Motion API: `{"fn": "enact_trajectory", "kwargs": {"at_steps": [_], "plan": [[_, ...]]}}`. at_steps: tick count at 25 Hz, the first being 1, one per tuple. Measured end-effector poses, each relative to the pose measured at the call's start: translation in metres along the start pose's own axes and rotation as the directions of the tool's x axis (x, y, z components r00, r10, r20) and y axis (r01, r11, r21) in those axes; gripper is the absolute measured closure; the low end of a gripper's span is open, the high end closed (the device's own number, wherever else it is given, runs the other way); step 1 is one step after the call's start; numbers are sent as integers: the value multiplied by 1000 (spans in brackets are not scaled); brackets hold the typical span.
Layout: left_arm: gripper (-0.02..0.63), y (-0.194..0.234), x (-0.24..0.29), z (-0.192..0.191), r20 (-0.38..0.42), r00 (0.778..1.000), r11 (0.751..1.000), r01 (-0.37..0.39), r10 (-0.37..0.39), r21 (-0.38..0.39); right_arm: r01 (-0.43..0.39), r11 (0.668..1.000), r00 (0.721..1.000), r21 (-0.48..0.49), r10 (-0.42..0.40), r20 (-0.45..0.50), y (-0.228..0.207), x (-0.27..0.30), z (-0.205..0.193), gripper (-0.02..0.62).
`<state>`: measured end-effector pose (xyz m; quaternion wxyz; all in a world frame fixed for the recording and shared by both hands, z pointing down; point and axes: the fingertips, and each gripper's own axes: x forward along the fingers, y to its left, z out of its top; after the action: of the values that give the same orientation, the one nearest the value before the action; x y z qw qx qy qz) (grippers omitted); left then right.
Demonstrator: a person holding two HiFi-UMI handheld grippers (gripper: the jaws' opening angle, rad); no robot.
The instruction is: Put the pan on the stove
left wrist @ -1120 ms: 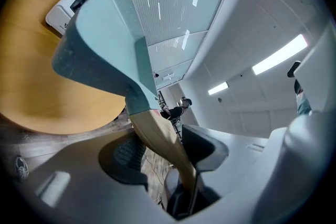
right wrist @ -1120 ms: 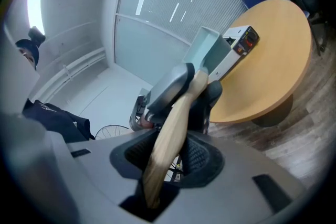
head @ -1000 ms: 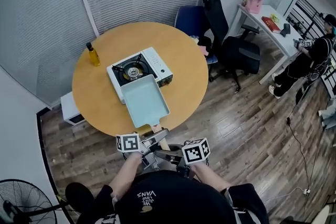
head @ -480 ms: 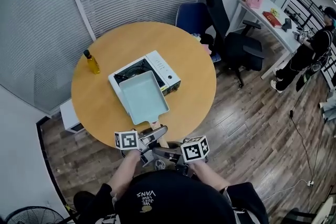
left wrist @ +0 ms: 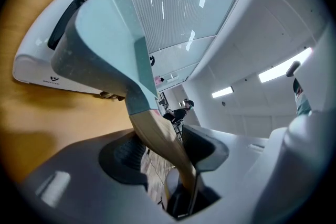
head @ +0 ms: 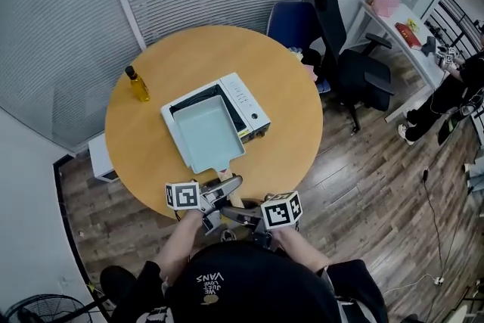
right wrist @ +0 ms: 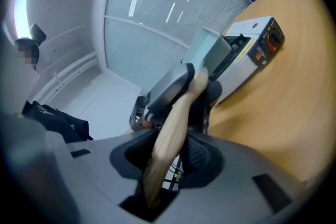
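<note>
A pale teal rectangular pan [head: 207, 134] lies over the white portable stove [head: 245, 101] on the round wooden table [head: 151, 155] and covers its burner. The pan's wooden handle [head: 228, 184] points toward me over the table's near edge. My left gripper [head: 219, 194] is shut on that handle, and the left gripper view shows the pads pressed on the handle [left wrist: 157, 136] below the pan [left wrist: 105, 44]. My right gripper [head: 236, 214] is shut on the handle's end [right wrist: 170, 128], just behind the left gripper [right wrist: 168, 89]. I cannot tell whether the pan rests on the stove [left wrist: 42, 55] or hangs just above it.
A yellow oil bottle [head: 137, 84] stands on the table at the left of the stove. Beyond the table are a blue chair [head: 291, 23] and a black office chair [head: 355, 72]. A white desk [head: 412, 34] and a person [head: 454, 87] are at the far right.
Both grippers have carried the pan away from me, from the table in front of the stove to over the burner, which is now hidden.
</note>
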<state>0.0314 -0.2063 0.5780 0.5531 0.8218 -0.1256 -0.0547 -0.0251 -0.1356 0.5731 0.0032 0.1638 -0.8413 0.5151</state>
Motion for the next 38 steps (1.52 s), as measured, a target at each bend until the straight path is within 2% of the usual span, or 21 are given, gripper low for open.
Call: {"fn": "enact_trajectory", "kwargs": {"at_steps": [8,14,25,38], "plan": [[397,17,24,43,104,994,999,-41,44,-25,-40,999,992,-6,39,-116,-24,-6,42,474],[397,33,41,66,153,986,997,-62,66,-34,-63,998,985,-14,60,-163,-44,-9,66,474],[396,60,45,85,160,981,994,-97,105,-59,-88,996,980,13,89,-179,-68,3,82,474],[396,74,43,95,128,989,993,-67,79,-92,-64,998,982,16,66,-174,-77,17,89,474]]}}
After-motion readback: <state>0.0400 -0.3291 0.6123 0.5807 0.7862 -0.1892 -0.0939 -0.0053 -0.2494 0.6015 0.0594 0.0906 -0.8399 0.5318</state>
